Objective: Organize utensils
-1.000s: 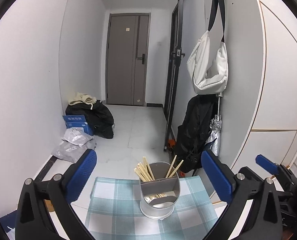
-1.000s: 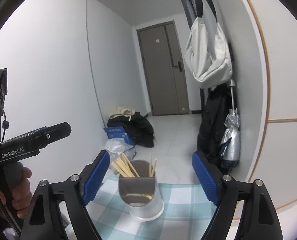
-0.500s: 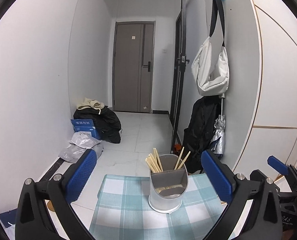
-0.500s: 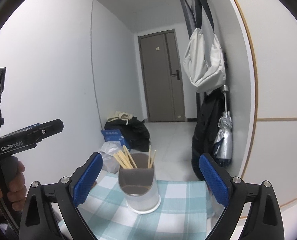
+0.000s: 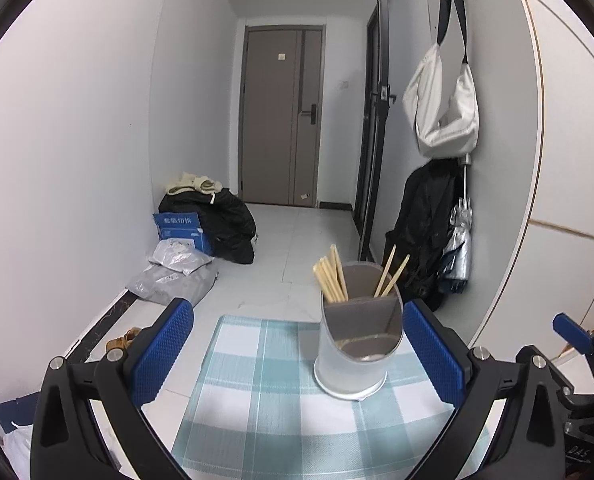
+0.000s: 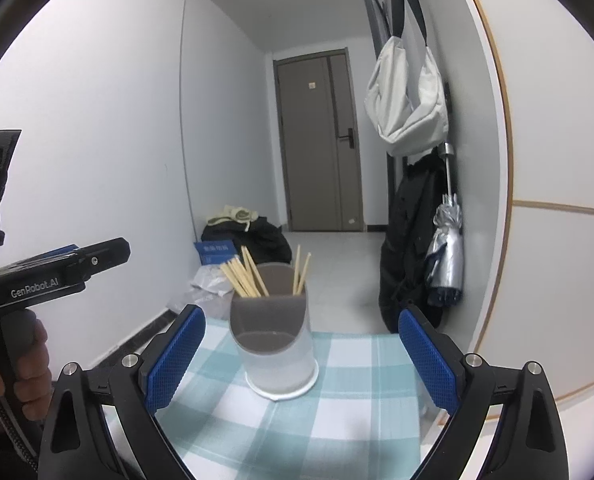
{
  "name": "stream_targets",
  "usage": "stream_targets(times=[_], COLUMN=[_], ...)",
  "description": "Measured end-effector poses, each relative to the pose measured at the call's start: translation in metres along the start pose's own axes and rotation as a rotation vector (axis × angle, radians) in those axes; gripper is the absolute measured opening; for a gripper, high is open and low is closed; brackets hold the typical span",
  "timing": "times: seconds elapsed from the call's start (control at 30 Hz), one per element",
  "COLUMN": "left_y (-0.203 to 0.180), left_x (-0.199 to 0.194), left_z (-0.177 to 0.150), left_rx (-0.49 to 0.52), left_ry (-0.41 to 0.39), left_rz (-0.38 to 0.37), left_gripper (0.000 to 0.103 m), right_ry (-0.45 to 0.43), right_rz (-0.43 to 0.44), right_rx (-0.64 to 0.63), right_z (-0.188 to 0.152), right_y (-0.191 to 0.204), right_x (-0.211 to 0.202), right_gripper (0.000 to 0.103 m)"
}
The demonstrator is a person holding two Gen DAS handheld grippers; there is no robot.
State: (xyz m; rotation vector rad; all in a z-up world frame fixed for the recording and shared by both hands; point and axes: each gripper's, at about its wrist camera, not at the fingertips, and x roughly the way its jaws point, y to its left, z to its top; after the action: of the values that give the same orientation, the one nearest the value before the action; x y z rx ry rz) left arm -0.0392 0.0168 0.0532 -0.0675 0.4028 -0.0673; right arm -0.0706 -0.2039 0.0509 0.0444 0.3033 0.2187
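A frosted white utensil holder [image 5: 355,344] with a grey divided insert stands on a teal checked tablecloth [image 5: 265,400]. Several wooden chopsticks [image 5: 331,274] stand in its rear compartments; the front compartment looks empty. My left gripper [image 5: 297,350] is open and empty, held back from the holder, which sits toward its right finger. In the right wrist view the holder [image 6: 275,340] and chopsticks [image 6: 243,274] sit toward the left finger of my open, empty right gripper [image 6: 301,354]. The left gripper's body [image 6: 53,272] shows at the left there.
The small table ends just beyond the holder, with tiled floor [image 5: 293,248] below. Black bags [image 5: 221,216], a blue box [image 5: 179,232] and grey parcels [image 5: 173,276] lie at the left wall. A black coat [image 5: 425,232], umbrella [image 5: 461,248] and white bag [image 5: 445,108] hang on the right.
Both grippers have drawn back and tilted, so more of the tablecloth shows and the holder sits lower and further right in the left view. Both stay open.
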Motion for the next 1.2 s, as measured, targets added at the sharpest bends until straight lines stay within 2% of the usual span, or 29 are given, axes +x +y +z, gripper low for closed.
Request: stream_targets(times=[0.47,0.63,1.03,1.2], left_y=[0.009,0.01,0.012,0.014], left_x=[0.026,0.032,0.026,0.03], left_z=[-0.031,-0.033,-0.031,-0.032], left_rx=[0.009,0.003,0.02,0.009], left_ry=[0.059,0.09,0.058,0.083], left_rz=[0.016,0.0,0.015,0.011], left_gripper=[0.102,0.102,0.102,0.102], right_ry=[0.102,0.108,0.123,0.116], right_rz=[-0.036,-0.041,-0.055,-0.06], right_rx=[0.039,0.051,0.086,0.085], right_z=[-0.035,-0.036,-0.038,-0.038], right_y=[-0.008,-0.011,-0.016,-0.013], right_x=[0.026,0.028,0.027,0.023], right_gripper=[0.098,0.098,0.098,0.098])
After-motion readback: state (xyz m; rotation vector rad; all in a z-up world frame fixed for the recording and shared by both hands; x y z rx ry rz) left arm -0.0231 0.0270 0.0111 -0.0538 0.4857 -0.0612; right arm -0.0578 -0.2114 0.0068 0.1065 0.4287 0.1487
